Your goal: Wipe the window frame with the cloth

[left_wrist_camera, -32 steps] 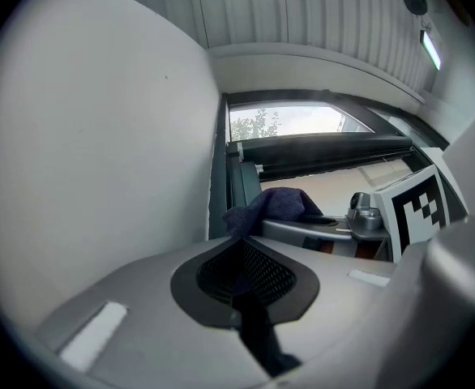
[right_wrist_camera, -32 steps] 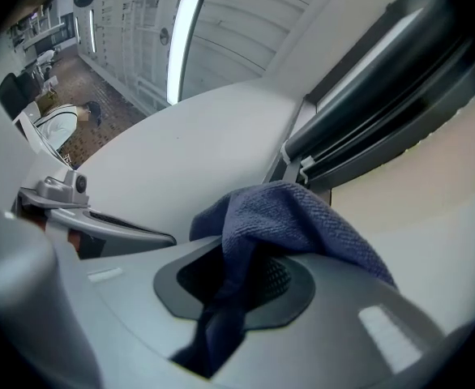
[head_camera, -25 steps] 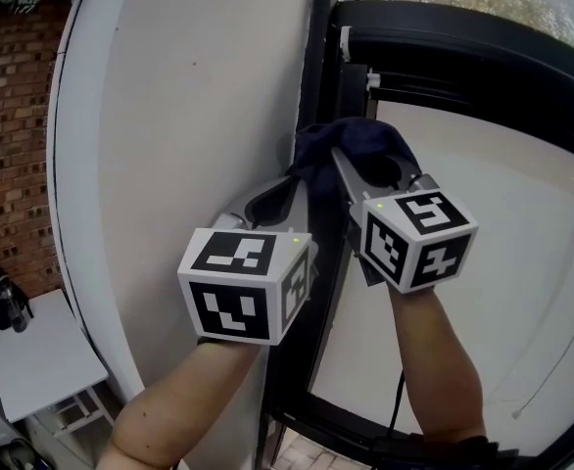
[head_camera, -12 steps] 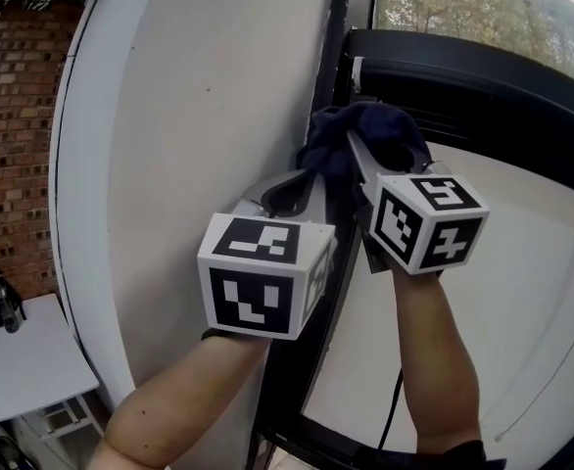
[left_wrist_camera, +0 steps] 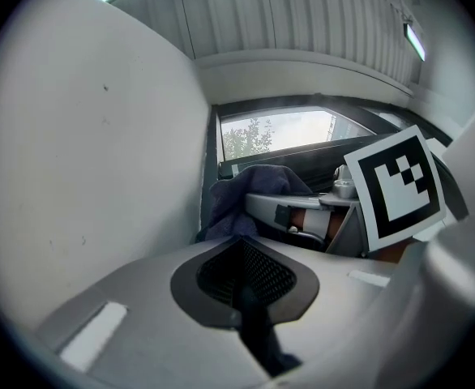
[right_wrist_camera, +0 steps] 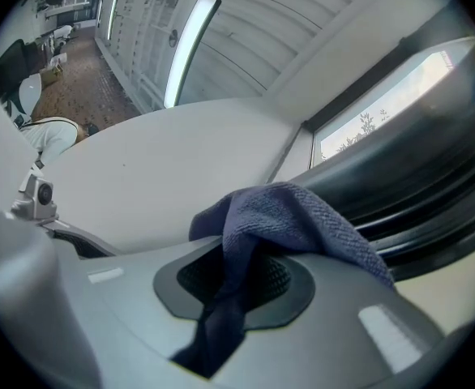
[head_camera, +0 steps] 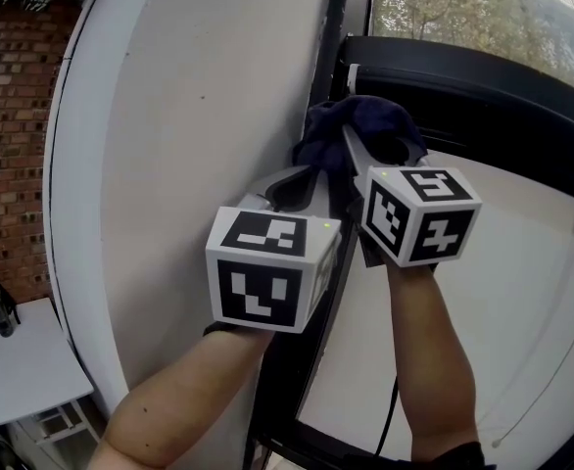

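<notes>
A dark blue cloth point(head_camera: 362, 127) is bunched against the black window frame point(head_camera: 463, 71), where its upright bar meets the crossbar. My right gripper point(head_camera: 356, 150) is shut on the cloth, which drapes over its jaws point(right_wrist_camera: 294, 209) in the right gripper view. My left gripper point(head_camera: 307, 176) reaches in from the lower left, its tip at the cloth's left edge. In the left gripper view its jaws point(left_wrist_camera: 239, 241) are shut with a dark strip of cloth in the slit, and the cloth's bulk point(left_wrist_camera: 258, 181) lies just ahead. The frame point(right_wrist_camera: 432, 193) runs right beside the cloth.
A broad white wall panel point(head_camera: 189, 116) lies left of the frame. Glass with trees behind it point(head_camera: 444, 8) is above the crossbar and a pale pane point(head_camera: 522, 311) below. A brick wall point(head_camera: 13, 116) and a white table point(head_camera: 27, 360) are at far left. A cable point(head_camera: 395, 409) hangs by my right forearm.
Both grippers and the cloth have shifted a little up and right along the frame. The left gripper has drawn closer to the right one. Both stay shut.
</notes>
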The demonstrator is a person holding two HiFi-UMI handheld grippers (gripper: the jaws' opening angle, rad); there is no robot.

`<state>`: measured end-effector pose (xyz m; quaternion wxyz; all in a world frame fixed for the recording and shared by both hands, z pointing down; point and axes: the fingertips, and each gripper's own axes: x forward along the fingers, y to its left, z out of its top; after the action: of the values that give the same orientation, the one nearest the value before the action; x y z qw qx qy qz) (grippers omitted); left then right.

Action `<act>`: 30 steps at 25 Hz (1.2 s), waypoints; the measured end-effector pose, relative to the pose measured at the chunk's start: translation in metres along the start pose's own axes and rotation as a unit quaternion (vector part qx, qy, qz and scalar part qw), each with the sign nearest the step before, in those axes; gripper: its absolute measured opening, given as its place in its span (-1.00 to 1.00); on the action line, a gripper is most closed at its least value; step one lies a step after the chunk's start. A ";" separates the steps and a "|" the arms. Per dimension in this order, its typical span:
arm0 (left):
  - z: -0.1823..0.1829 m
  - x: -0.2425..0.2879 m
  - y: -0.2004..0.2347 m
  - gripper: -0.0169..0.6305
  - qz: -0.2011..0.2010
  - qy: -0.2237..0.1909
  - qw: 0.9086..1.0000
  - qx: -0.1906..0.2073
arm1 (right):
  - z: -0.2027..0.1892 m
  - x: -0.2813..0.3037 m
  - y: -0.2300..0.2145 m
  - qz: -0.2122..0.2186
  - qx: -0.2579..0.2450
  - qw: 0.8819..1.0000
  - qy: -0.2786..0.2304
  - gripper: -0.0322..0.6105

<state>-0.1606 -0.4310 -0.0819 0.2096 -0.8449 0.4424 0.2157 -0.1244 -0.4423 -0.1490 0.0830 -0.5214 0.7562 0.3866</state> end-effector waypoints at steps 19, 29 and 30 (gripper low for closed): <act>0.026 -0.017 -0.006 -0.97 -0.012 -0.018 1.000 0.009 | 0.038 -0.013 0.007 -0.001 0.007 1.000 -0.025 -0.70; 0.040 -0.004 0.007 -0.97 -0.010 -0.026 0.999 0.017 | 0.050 0.011 -0.007 -0.032 0.005 0.999 -0.032 -0.70; 0.041 -0.003 0.008 -0.97 -0.007 -0.026 1.000 0.012 | 0.050 0.013 -0.008 -0.038 0.004 0.999 -0.030 -0.70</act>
<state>-0.1765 -0.4112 -0.1151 0.2330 -0.8396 0.4331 0.2306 -0.1370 -0.4199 -0.1946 0.1223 -0.5378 0.7342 0.3959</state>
